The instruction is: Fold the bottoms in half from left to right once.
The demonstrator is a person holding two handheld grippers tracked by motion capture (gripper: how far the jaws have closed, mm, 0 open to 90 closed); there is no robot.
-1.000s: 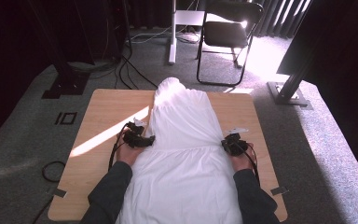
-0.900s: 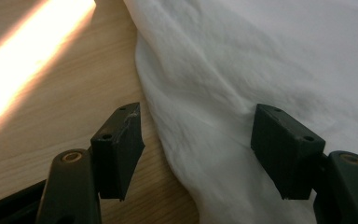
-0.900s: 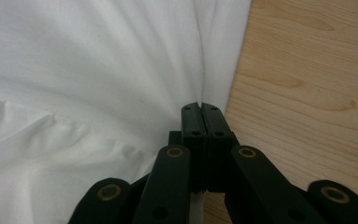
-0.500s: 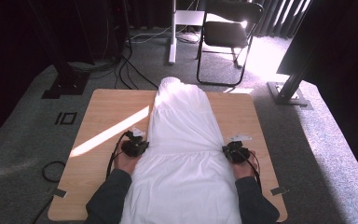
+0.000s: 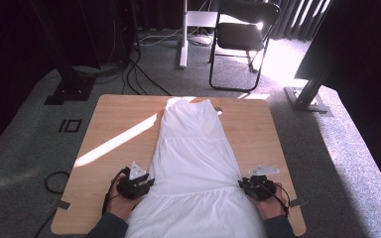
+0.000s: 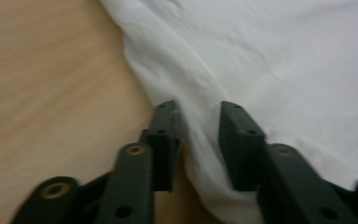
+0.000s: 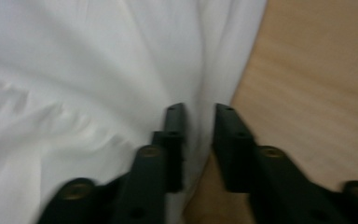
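Note:
A white dress lies lengthwise down the middle of the wooden table, its skirt spreading over the front edge toward the person. My left gripper rests at the skirt's left edge and my right gripper at its right edge. In the left gripper view the jaws stand apart with a loose fold of the dress between them. The right gripper's jaws also stand apart over the dress's hem edge. Both pairs of jaws have just been opening, and the cloth lies slack in each gap.
A black folding chair stands on the carpet behind the table. Cables run across the floor at the back left, near a black stand base. Another stand base sits at the right. A cable loop lies left of the table.
Both hands have drawn back toward the table's front edge. The dress came with them and now lies flatter and longer, its far end pulled in from the back edge.

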